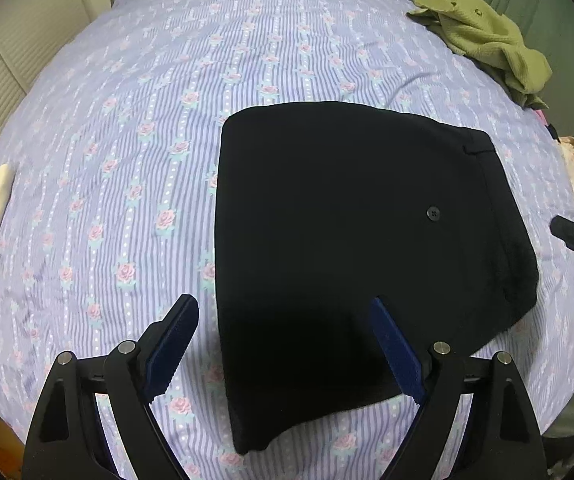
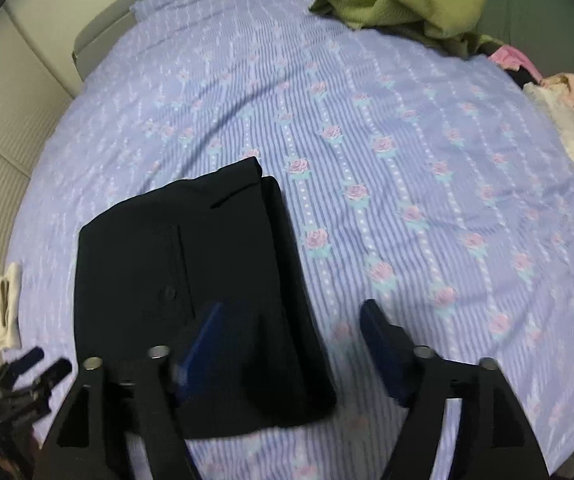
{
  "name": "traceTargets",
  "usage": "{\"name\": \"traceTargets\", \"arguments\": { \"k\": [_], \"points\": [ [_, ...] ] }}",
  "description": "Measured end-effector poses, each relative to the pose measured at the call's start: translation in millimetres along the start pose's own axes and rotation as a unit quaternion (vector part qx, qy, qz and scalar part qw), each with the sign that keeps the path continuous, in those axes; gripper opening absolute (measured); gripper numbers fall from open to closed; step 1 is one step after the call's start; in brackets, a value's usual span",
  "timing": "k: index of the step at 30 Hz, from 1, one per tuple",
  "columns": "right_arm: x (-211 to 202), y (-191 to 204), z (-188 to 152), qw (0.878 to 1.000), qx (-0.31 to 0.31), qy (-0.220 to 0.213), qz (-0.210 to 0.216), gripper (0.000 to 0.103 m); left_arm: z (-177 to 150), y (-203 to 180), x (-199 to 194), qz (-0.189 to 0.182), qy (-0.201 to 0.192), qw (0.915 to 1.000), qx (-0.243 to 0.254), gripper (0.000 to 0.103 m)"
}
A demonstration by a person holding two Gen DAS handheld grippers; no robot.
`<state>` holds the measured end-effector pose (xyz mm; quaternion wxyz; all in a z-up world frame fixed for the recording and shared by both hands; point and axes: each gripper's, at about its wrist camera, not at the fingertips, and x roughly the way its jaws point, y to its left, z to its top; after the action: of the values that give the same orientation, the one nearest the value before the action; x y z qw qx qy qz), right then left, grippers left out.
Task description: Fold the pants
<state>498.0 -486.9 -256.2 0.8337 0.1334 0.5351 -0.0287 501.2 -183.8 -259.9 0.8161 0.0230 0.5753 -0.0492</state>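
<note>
Left wrist view shows your left gripper spread wide above the folded black pants, which lie flat on the floral bedsheet; your right gripper is released too, gripping nothing, over the pants' right edge.

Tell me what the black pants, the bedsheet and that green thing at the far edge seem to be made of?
Black pants: smooth matte woven cloth, probably a suit-type blend; flat, crisp folds, a plastic-looking button.
Bedsheet: thin printed cotton-like fabric, striped with roses, softly wrinkled.
Green garment: thicker, textured weave or knit, maybe waffle cotton; it lies crumpled.
</note>
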Motion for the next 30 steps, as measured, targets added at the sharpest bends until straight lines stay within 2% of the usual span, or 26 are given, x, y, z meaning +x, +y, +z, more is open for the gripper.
{"name": "traceTargets", "arguments": {
  "k": [2,6,10,15,18,22,26,30],
  "points": [
    [-8.0,4.2,-9.0,1.0,-0.022,-0.006,0.003,0.078,-7.6,0.4,-4.9,0.001,-0.002,1.0,0.007,0.089],
    [-2.4,13.8,-29.2,0.999,-0.048,0.008,0.009,0.078,-28.7,-2.1,-10.5,0.004,0.005,0.9999,0.013,0.09],
    [11.0,1.0,-51.2,0.999,-0.014,0.018,0.041,0.078,-44.2,-9.1,-9.2,0.017,0.008,0.9996,0.02,0.09],
    [35.8,-15.4,-59.1,0.997,0.037,0.012,0.065,0.078,-50.8,-25.5,4.3,0.021,0.014,0.9989,0.038,0.09],
    [54.8,-26.4,-57.1,0.993,0.078,0.01,0.092,0.078,-49.6,-35.7,9.5,0.021,0.011,0.9987,0.044,0.09],
    [80.5,-34.6,-55.6,0.987,0.099,0.018,0.127,0.078,-44.0,-47.4,10.0,0.019,0.001,0.9987,0.047,0.09],
    [99.5,-51.5,-67.0,0.97,0.139,0.037,0.195,0.078,-41.7,-55.0,8.9,0.018,-0.004,0.9984,0.054,0.09],
    [98.4,-58.1,-82.8,0.959,0.146,0.049,0.239,0.078,-43.8,-61.9,10.5,0.015,-0.003,0.9981,0.059,0.09]
  ]
}}
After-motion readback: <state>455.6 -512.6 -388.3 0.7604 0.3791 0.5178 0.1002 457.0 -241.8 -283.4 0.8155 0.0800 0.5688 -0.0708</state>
